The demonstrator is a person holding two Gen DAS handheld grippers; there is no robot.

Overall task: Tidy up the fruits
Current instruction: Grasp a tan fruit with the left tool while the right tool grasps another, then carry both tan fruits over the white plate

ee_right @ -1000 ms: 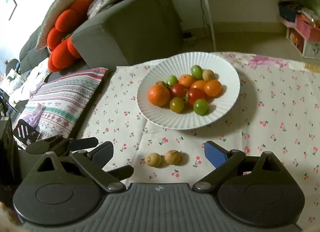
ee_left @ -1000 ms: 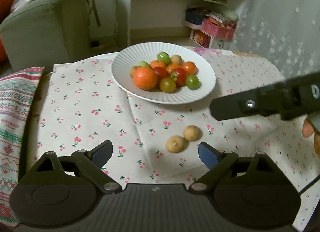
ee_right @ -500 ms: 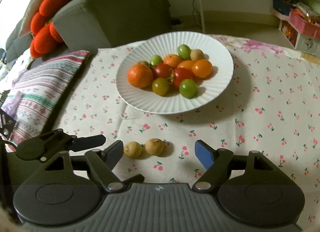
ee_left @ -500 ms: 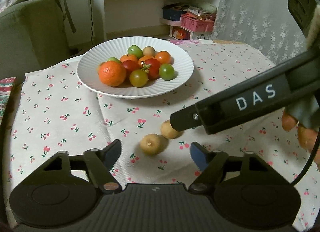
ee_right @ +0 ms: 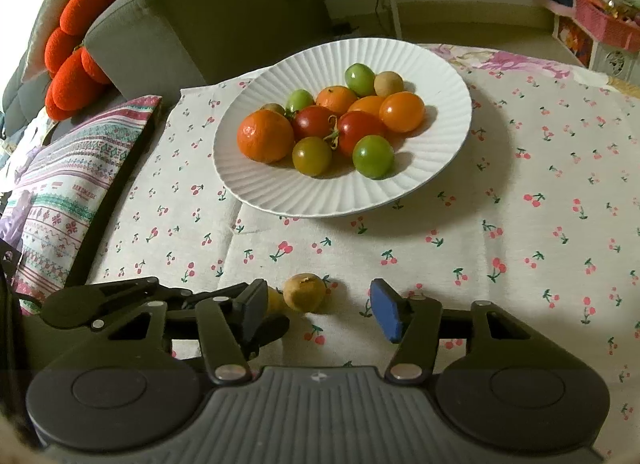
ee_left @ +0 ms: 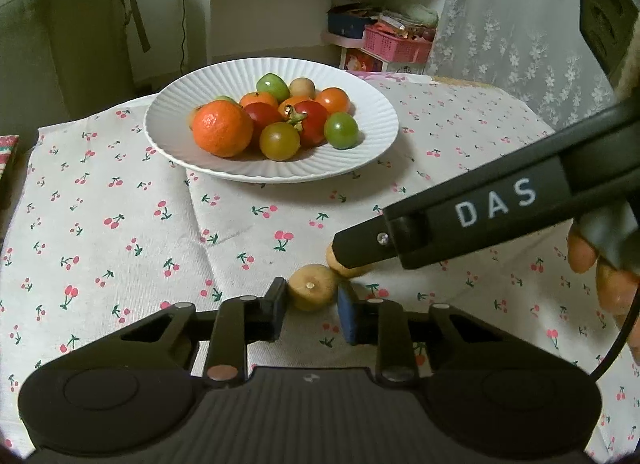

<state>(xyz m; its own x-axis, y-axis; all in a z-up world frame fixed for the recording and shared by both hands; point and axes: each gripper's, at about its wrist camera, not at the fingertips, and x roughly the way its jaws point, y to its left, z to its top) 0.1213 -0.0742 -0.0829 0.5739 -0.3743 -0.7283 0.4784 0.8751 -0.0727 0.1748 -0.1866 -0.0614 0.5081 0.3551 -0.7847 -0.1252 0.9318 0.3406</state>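
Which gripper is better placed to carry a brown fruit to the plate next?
Left. The left gripper already brackets one brown fruit, jaws nearly shut on it. The right gripper is wide open around the other brown fruit, not gripping.

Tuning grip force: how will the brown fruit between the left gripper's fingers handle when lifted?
The brown fruit is round and smooth, so it may roll or squirt from the left gripper. It looks small, probably light. It touches its neighbour, which may get nudged.
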